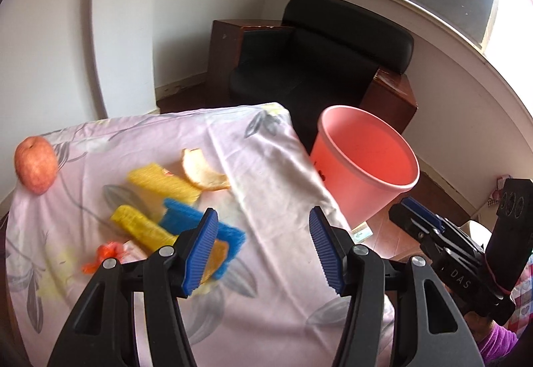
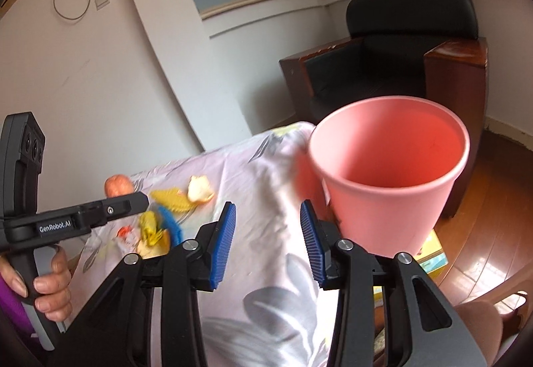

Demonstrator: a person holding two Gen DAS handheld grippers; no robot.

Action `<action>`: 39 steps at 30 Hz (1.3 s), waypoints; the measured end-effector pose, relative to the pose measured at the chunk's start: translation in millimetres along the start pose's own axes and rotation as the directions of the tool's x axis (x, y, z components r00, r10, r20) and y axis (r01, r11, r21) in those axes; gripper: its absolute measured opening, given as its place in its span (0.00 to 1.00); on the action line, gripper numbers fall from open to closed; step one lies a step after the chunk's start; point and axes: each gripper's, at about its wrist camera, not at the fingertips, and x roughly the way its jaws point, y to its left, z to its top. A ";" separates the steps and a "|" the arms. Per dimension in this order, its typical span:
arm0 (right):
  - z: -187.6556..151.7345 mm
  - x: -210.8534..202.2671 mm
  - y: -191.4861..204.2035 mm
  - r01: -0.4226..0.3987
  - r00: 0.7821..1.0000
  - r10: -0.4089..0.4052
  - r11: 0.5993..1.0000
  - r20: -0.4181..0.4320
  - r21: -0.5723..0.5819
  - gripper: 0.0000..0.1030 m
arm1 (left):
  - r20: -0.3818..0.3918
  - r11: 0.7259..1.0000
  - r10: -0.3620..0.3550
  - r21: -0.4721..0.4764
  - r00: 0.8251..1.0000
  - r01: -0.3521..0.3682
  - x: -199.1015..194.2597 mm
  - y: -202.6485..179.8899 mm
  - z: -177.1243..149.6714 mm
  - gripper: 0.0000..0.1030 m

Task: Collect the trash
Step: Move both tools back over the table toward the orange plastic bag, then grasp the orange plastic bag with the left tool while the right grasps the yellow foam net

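A pink bin [image 1: 363, 167] stands off the table's right edge; it also shows in the right wrist view [image 2: 389, 173]. On the pink floral tablecloth [image 1: 276, 173] lie an orange peel [image 1: 203, 173], two yellow foam pieces [image 1: 160, 182], a blue foam piece [image 1: 186, 217], a red scrap [image 1: 106, 253] and an apple [image 1: 35, 163]. My left gripper [image 1: 263, 250] is open and empty, just right of the trash pile. My right gripper [image 2: 268, 243] is open and empty over the cloth, left of the bin. The pile shows small in the right wrist view [image 2: 166, 217].
A black armchair [image 1: 316, 57] with wooden sides stands behind the table. The right gripper's body [image 1: 466, 253] is beside the bin, and the left gripper's body [image 2: 66, 220] is over the table's left part. Wooden floor [image 2: 483, 217] lies to the right.
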 end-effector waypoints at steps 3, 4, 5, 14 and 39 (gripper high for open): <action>-4.6 3.3 7.3 -0.019 1.000 0.019 1.000 -0.023 -0.007 0.40 | 0.002 1.000 0.018 -0.011 1.000 -0.018 -4.5 8.2 -3.8 0.55; -5.9 4.6 10.8 -0.025 0.999 0.025 1.000 -0.031 -0.013 0.40 | 0.003 1.000 0.022 -0.014 1.000 -0.022 -6.0 11.3 -4.7 0.55; -4.9 6.1 11.4 -0.030 0.999 0.029 0.999 -0.037 -0.016 0.40 | 0.005 0.999 0.027 -0.017 1.000 -0.027 -7.9 14.3 -5.7 0.55; -8.1 20.3 25.8 -0.085 0.992 0.083 0.996 -0.097 -0.025 0.40 | 0.000 0.992 0.097 -0.082 0.995 -0.097 -26.3 49.2 -25.8 0.55; -11.4 49.8 58.6 -0.199 0.962 0.183 0.978 -0.204 -0.063 0.40 | -0.136 0.954 0.138 -0.250 0.981 -0.168 10.6 110.7 -50.5 0.30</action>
